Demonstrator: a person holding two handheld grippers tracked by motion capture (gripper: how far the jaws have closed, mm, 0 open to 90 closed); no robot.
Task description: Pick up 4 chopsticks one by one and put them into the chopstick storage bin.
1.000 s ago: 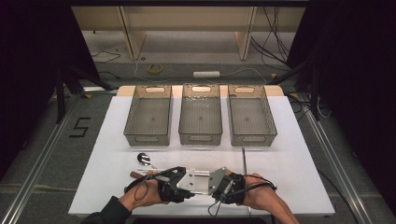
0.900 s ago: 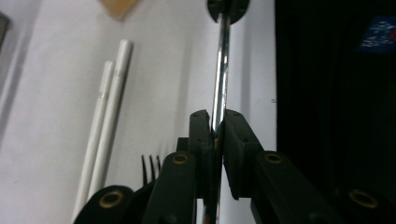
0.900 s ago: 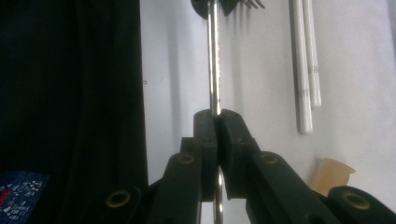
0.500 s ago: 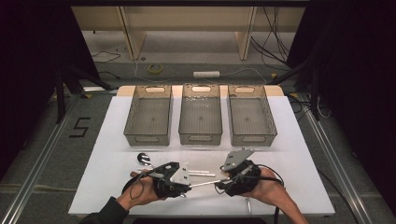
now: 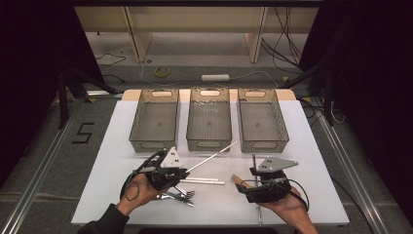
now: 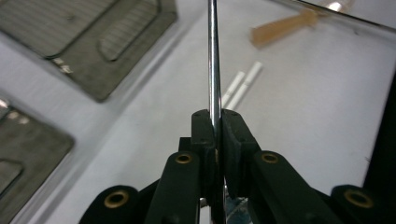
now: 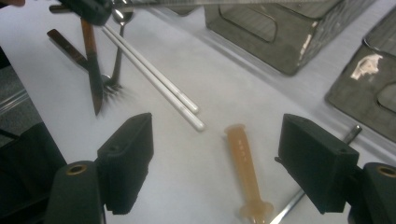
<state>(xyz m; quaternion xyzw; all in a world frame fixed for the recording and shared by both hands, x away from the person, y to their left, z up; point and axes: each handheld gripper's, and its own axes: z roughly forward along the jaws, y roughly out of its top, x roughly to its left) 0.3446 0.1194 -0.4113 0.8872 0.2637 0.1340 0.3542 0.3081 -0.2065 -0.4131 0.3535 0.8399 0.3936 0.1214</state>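
Note:
My left gripper (image 5: 187, 171) (image 6: 215, 116) is shut on a thin metal rod (image 5: 214, 155) (image 6: 213, 65). The rod slants up off the table toward the middle tray. My right gripper (image 5: 249, 185) (image 7: 217, 140) stands open at the front right. Its jaws have just been opening, and no pad touches anything. Between and below them a tan plastic piece (image 7: 245, 168) (image 5: 237, 179) lies flat on the white table. A pair of white chopsticks (image 5: 204, 181) (image 7: 159, 84) (image 6: 243, 86) rests between the two hands.
Three empty grey mesh trays (image 5: 151, 144) (image 5: 208, 145) (image 5: 265, 145) stand side by side across the far half. A fork (image 5: 184, 195), a brown-handled knife (image 7: 91, 70) and a spoon (image 7: 122, 16) lie under the left hand. Another metal rod (image 5: 253, 161) lies by the right gripper.
The two grippers, close together a second ago, have drawn apart. The right one moved right and opened. The left one keeps the metal rod, which now angles toward the trays.

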